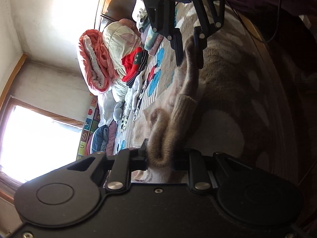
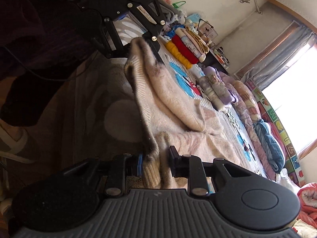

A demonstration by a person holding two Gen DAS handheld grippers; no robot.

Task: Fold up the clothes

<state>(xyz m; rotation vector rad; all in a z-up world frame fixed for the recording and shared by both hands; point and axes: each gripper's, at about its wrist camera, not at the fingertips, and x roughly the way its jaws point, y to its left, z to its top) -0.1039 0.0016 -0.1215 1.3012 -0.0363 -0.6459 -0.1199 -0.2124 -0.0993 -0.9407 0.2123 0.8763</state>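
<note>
Sweater [image 1: 184, 91] edge sits pinched in both our claws, left gripper [image 1: 160, 159] and right gripper [image 1: 189, 57]. We probably lift evenly, keeping it tight.

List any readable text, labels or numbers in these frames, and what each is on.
"U": alphabet play mat against the wall; its other tiles are too blurred.
"W", "U": same mat in the right wrist view; other tiles unreadable.
Nothing legible on the sweater, left gripper or right gripper.

so that's two grippers: left gripper [image 1: 159, 159], right gripper [image 2: 154, 164], both pinching one fuzzy beige sweater [image 2: 178, 99], plus one window [image 2: 293, 107]
</note>
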